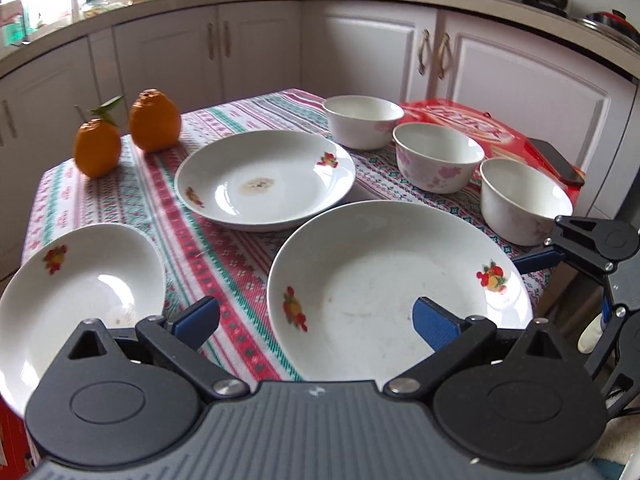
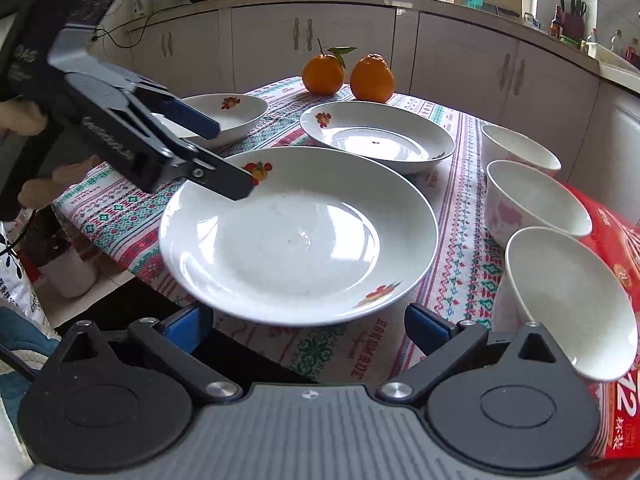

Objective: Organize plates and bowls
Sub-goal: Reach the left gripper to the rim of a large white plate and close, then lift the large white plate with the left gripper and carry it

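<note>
Three white fruit-print plates lie on the patterned cloth: a large plate (image 1: 400,288) (image 2: 298,236) nearest, a medium plate (image 1: 264,180) (image 2: 378,136) behind it, and a small plate (image 1: 80,292) (image 2: 224,114) to the left. Three white bowls (image 1: 362,120) (image 1: 438,156) (image 1: 524,200) stand in a row on the right, also seen in the right wrist view (image 2: 518,148) (image 2: 536,200) (image 2: 572,300). My left gripper (image 1: 316,324) (image 2: 224,156) is open, straddling the large plate's left rim and holding nothing. My right gripper (image 2: 308,328) is open at that plate's near edge.
Two oranges (image 1: 98,152) (image 1: 154,120) sit at the table's far left corner. A red box (image 1: 460,120) (image 2: 616,240) with a dark phone (image 1: 556,160) on it lies beyond the bowls. White kitchen cabinets (image 1: 260,44) ring the table.
</note>
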`<state>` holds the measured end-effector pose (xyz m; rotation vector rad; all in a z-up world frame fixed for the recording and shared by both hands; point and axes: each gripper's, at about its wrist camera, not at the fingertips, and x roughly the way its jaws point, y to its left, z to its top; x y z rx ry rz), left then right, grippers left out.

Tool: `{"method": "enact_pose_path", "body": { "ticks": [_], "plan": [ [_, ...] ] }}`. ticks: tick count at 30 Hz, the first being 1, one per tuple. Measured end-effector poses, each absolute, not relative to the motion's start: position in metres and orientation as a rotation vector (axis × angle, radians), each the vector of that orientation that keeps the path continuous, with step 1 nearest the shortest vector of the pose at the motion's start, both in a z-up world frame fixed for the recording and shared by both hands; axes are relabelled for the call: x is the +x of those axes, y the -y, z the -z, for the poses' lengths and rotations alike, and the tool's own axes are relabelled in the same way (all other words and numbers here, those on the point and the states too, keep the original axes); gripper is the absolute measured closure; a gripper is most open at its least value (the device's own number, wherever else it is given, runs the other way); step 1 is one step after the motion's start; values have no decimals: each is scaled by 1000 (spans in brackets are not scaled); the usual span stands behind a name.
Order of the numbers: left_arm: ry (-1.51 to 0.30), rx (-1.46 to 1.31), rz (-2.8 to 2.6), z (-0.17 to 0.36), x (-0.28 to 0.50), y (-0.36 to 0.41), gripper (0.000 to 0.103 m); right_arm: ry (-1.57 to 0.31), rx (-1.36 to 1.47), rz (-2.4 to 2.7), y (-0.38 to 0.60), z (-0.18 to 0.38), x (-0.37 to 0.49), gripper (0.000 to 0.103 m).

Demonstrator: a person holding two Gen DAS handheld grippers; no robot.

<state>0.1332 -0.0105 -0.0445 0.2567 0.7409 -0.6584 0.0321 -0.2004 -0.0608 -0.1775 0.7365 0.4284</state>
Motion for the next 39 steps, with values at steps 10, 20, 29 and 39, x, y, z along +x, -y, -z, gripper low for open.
{"method": "enact_pose_path", "body": {
  "ticks": [10, 20, 29, 39],
  "plan": [
    [-825, 279, 750, 49, 165, 24, 7, -756, -189, -480, 197, 62, 38, 9],
    [-909, 277, 789, 53, 181, 35, 23, -774, -203, -507, 203, 62, 41, 18],
    [-968, 327, 803, 54, 194, 46, 30, -761, -212, -534, 206, 62, 42, 18],
    [-1046, 404, 838, 56, 204, 57, 30, -753, -215, -549, 207, 62, 44, 18]
  ]
}}
